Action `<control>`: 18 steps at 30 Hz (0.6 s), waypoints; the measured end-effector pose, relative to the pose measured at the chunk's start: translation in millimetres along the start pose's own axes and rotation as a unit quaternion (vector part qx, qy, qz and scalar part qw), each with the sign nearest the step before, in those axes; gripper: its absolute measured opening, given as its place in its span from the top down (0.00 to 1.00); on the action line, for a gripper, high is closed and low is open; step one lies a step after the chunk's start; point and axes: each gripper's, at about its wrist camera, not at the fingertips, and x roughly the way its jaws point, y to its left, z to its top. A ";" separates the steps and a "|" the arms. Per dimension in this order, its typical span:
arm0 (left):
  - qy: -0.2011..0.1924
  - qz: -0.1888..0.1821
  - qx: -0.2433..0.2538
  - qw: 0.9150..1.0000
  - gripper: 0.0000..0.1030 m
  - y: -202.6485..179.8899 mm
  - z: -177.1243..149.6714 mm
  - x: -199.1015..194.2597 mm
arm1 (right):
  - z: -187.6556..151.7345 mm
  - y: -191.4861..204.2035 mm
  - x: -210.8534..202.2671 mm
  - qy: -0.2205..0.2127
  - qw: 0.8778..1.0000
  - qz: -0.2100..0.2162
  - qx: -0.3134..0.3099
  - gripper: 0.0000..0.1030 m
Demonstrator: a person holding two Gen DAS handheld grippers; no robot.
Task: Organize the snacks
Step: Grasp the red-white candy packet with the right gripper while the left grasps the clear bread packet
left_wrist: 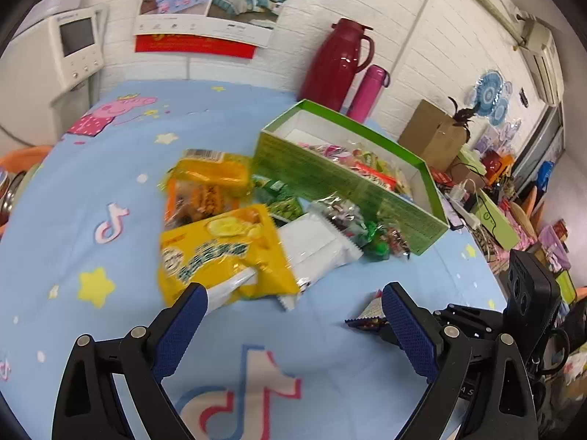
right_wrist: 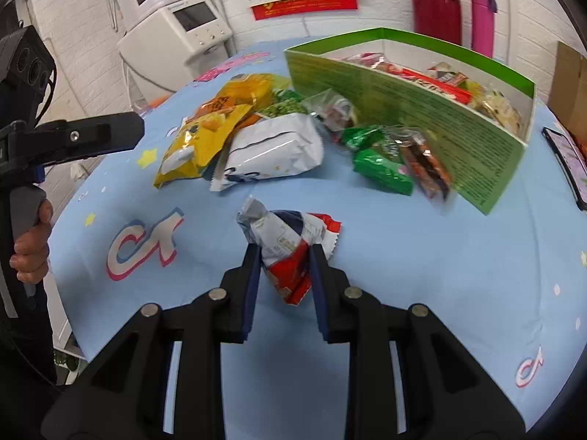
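A red, white and blue snack packet (right_wrist: pixel 290 245) sits pinched between the two fingers of the right gripper (right_wrist: pixel 284 253), which is closed on its lower half; the crumpled upper end sticks out ahead of the fingertips, over the blue printed cloth (right_wrist: pixel 422 275). In the left wrist view the same packet (left_wrist: pixel 367 317) shows only as a corner beside that gripper's right finger.

The left gripper (left_wrist: pixel 293 293) is spread wide and holds nothing, its fingertips just short of a yellow chip bag (left_wrist: pixel 220 253). Next to the bag lies a white pouch (left_wrist: pixel 315 249), partly tucked under it, and behind them an orange-yellow bag (left_wrist: pixel 209 183).

Further out, small green packets (right_wrist: pixel 381 168) and a brown-orange one (right_wrist: pixel 425 168) lie against the front wall of the green box (right_wrist: pixel 403 110). The box stands open, its white interior already holding several wrapped snacks (right_wrist: pixel 433 80). The loose pile lies between the left gripper and the box; the green packets lie between the right gripper and the box wall.

Behind the box stand a dark red thermos jug (left_wrist: pixel 337 58) and a pink bottle (left_wrist: pixel 368 91) by the white brick wall. A phone (right_wrist: pixel 567 165) lies near the cloth's right edge. Bare cloth is open in front of both grippers.
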 end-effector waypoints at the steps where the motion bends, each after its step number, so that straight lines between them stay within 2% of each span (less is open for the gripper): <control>1: 0.000 -0.009 0.010 1.000 0.05 -8.3 5.5 5.7 | -1.4 -7.4 -5.4 -0.006 1.000 -0.003 0.011 0.72; 6: 0.002 -0.035 0.068 0.997 0.06 -46.9 37.6 45.9 | -7.1 -34.3 -24.5 -0.030 0.998 -0.018 0.060 0.72; 9: 0.024 -0.043 0.062 0.997 0.13 -54.3 58.6 77.4 | -11.1 -46.2 -28.7 -0.034 0.996 -0.022 0.082 0.72; 11: 0.040 -0.034 0.061 0.997 0.17 -55.9 66.5 96.4 | -13.7 -52.4 -30.2 -0.036 0.995 -0.023 0.092 0.72; 15: 0.082 0.009 0.078 0.994 0.29 -55.8 67.3 133.9 | -15.5 -58.2 -31.7 -0.038 0.994 -0.023 0.098 0.72; 18: 0.093 0.032 0.090 0.991 0.49 -51.1 60.2 145.1 | -13.8 -58.6 -29.7 -0.038 0.994 -0.019 0.100 0.72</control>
